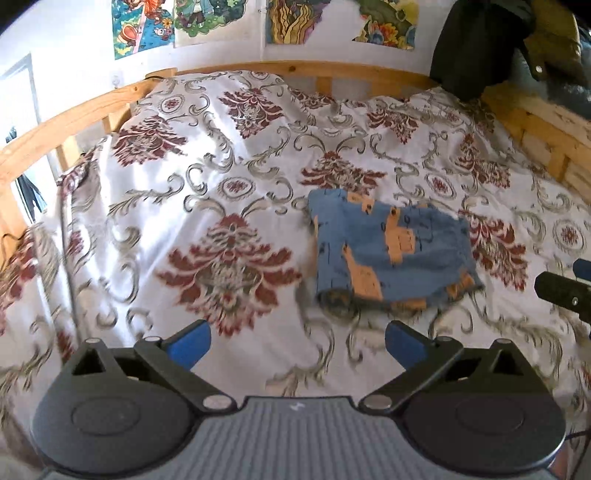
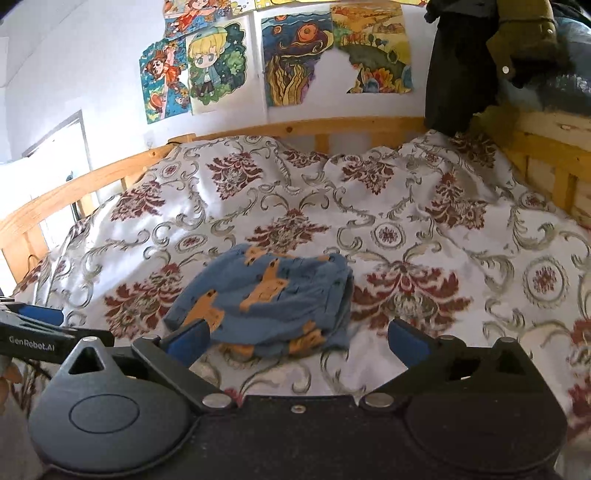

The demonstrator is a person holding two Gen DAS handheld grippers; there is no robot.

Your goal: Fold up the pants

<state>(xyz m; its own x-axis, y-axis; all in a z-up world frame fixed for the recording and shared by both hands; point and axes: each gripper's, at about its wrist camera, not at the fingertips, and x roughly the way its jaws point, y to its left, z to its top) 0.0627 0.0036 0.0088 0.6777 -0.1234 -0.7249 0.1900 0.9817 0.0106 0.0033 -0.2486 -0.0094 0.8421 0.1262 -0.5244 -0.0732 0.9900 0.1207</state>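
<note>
From the left wrist camera, the left gripper (image 1: 297, 341) hangs over a bed covered by a white bedspread (image 1: 192, 177) with dark red flower shapes and grey scrolls. Its jaws stand wide apart with only bedspread between the blue fingertips (image 1: 190, 345). The pants (image 1: 391, 254), blue with orange animal figures, lie folded into a compact rectangle on the bedspread, ahead of the gripper and a little to its right, not touching it. No writing can be read in this view. At the right edge the tip of the right gripper (image 1: 565, 290) pokes in, well apart from the pants. A wooden bed rail (image 1: 229, 72) curves around the far side, coloured drawings (image 1: 147, 26) hang on the white wall, and dark clothes (image 1: 476, 44) hang at the upper right.

From the right wrist camera, the right gripper (image 2: 297, 341) also has its jaws spread wide, gripping nothing. The folded pants (image 2: 269, 295) lie just ahead, left of centre; the left fingertip (image 2: 188, 338) overlaps their near edge, though whether it touches the cloth is unclear. This view alone shows lettering: the left gripper (image 2: 40, 328), entering at the left edge, carries white text reading roughly "GenRobot.AI". The drawings (image 2: 218, 62) show far more fully here, among them a blond cartoon figure and a swirling sky. The bed rail (image 2: 295, 127) and hanging clothes (image 2: 461, 66) appear again.
</note>
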